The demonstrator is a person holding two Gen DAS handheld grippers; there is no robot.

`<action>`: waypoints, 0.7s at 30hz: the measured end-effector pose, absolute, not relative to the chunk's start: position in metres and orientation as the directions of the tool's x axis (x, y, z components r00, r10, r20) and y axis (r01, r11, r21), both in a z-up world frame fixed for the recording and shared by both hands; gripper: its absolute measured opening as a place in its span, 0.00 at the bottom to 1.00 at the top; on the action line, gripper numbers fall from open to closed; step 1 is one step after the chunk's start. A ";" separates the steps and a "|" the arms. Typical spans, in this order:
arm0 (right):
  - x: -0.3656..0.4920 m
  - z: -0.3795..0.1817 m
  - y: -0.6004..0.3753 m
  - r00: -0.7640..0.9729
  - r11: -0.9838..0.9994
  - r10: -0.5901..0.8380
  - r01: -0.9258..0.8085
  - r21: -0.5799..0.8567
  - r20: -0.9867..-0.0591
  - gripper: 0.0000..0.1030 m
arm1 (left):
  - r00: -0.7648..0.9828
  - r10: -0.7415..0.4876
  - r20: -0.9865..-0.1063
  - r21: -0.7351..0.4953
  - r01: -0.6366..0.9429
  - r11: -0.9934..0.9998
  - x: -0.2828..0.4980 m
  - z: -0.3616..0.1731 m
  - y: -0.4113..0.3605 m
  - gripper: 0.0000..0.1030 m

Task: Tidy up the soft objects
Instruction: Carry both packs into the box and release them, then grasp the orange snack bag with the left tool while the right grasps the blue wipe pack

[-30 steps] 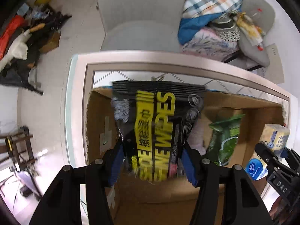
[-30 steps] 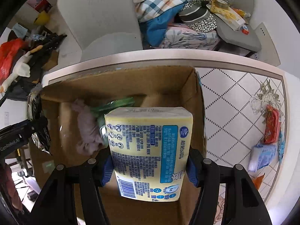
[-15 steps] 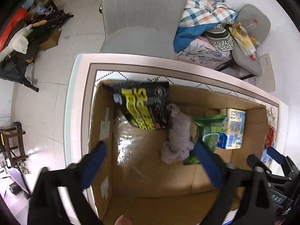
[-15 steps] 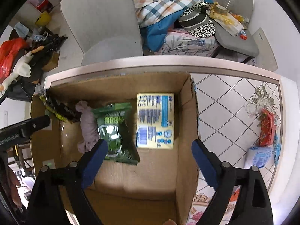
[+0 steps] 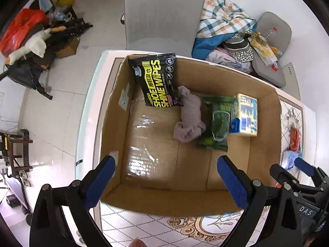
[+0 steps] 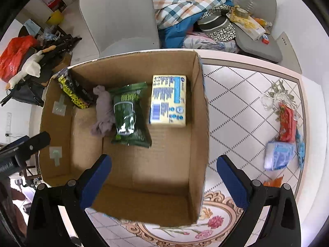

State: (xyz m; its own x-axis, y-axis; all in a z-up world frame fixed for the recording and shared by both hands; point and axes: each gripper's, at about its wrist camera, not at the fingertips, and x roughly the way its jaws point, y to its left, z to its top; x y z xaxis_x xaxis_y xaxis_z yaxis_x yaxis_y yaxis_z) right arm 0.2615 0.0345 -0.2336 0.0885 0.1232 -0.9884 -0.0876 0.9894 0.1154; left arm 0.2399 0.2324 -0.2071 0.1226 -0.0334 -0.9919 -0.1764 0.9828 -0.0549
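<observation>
Both grippers are hanging wide open and empty above the cardboard box [image 6: 197, 123]. The left gripper [image 5: 164, 179] is spreading its blue pads over the near left part of the box, while the right gripper [image 6: 164, 177] is straddling the box's right wall, one pad inside and one over the table [image 6: 246, 94].

Inside the box, four soft items are lying in a row along the far wall: a black shoe-wipes pack [image 5: 157, 82] propped in the far left corner, a crumpled grey cloth [image 5: 189, 115], a green wipes pack [image 6: 129, 113] and a yellow tissue pack [image 6: 168, 100] toward the right wall.

Out on the table near its right edge, a pale blue soft pack [image 6: 277, 155] and a red pack [image 6: 286, 124] are waiting outside the box; the red one is lying with its long axis running from near to far. A thin blue item beside them is possibly another pack, though distortion at the lens edge is making that hard to tell.

These loose packs are sitting to the right of the right gripper and somewhat ahead of it, so that gripper appears the nearer one for the next pickup; the left gripper is well apart from them, across the box.
</observation>
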 end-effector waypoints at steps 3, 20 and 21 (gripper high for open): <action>0.245 -0.220 0.031 0.111 0.989 0.123 -0.098 0.112 -0.986 1.00 | 0.153 -0.022 -0.988 -0.047 -0.162 0.986 0.224 -0.192 0.222 0.99; 0.176 -0.134 0.005 0.208 0.968 0.220 -0.165 0.187 -0.953 1.00 | 0.301 -0.015 -0.953 -0.056 -0.126 0.990 0.167 -0.105 0.179 0.99; 0.173 -0.131 0.003 0.209 0.966 0.230 -0.167 0.197 -0.950 1.00 | 0.309 -0.008 -0.951 -0.049 -0.125 0.991 0.166 -0.100 0.176 0.99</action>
